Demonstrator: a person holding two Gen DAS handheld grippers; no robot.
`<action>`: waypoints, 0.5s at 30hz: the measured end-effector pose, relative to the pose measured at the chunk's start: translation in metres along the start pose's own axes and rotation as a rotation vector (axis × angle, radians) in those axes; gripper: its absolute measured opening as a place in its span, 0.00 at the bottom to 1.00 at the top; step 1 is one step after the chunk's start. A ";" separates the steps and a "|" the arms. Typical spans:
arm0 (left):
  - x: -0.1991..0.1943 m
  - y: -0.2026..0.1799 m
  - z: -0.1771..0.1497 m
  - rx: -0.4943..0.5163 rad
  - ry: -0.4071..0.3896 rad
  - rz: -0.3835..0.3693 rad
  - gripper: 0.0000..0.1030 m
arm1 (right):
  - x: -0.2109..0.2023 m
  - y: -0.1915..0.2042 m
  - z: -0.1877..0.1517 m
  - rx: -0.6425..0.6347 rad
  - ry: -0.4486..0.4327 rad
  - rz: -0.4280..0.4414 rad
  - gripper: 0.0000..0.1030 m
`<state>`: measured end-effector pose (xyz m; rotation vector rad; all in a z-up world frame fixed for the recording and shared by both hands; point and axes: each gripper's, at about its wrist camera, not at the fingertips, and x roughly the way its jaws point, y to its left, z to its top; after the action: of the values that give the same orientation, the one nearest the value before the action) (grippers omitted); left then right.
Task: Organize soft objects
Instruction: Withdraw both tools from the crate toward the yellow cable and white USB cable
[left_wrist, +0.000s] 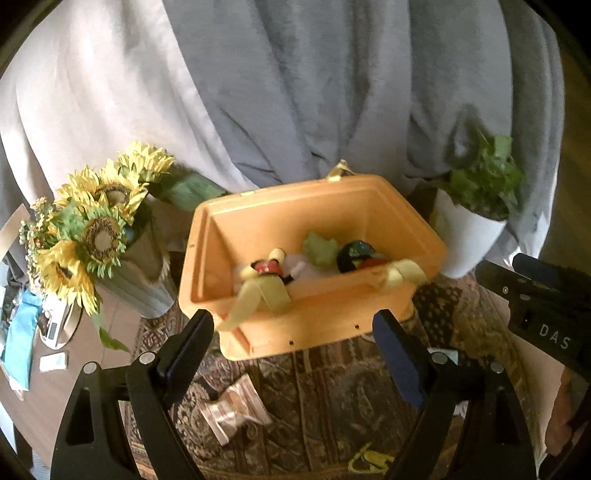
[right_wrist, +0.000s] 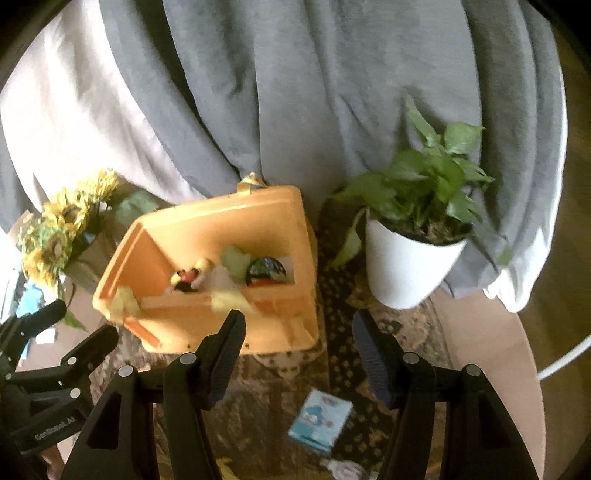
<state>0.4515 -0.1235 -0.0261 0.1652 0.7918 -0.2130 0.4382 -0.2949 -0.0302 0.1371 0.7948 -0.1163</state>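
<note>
Nearest the lens in the left wrist view, the left gripper holds its two black fingers spread wide with nothing between them; beneath lie a patterned rug, one clear striped packet and a small yellow-green scrap at the near edge. Beyond the fingertips sits one orange bin, its near wall toward the camera. Inside it are the soft things — one small mouse plush in red and black on the left, one pale green leaf-shaped piece in the middle, and one dark round toy on the right. Pale yellow ribbon ties hang on the bin: two over the near wall and one at the far rim.

Left of the bin stands one grey vase with a bunch of sunflowers, about five heads. Right of the bin is one white pot with a green leafy plant. Grey draped cloth fills the far side.

From the right wrist view, the right gripper also has its jaws apart and empty — set narrower than the left pair. It hangs over the rug just near of the bin's right corner. One light blue card pack lies on the rug between its fingers, well below them.
</note>
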 end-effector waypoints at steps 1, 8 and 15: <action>-0.003 -0.004 -0.005 0.006 0.002 -0.004 0.86 | -0.003 -0.002 -0.004 -0.003 0.002 -0.005 0.60; -0.016 -0.022 -0.031 0.015 0.026 -0.033 0.86 | -0.023 -0.016 -0.033 0.014 0.021 -0.015 0.60; -0.014 -0.032 -0.058 0.005 0.101 -0.055 0.86 | -0.030 -0.022 -0.061 -0.010 0.072 -0.019 0.60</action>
<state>0.3944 -0.1401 -0.0581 0.1601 0.8964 -0.2601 0.3712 -0.3052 -0.0521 0.1249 0.8687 -0.1263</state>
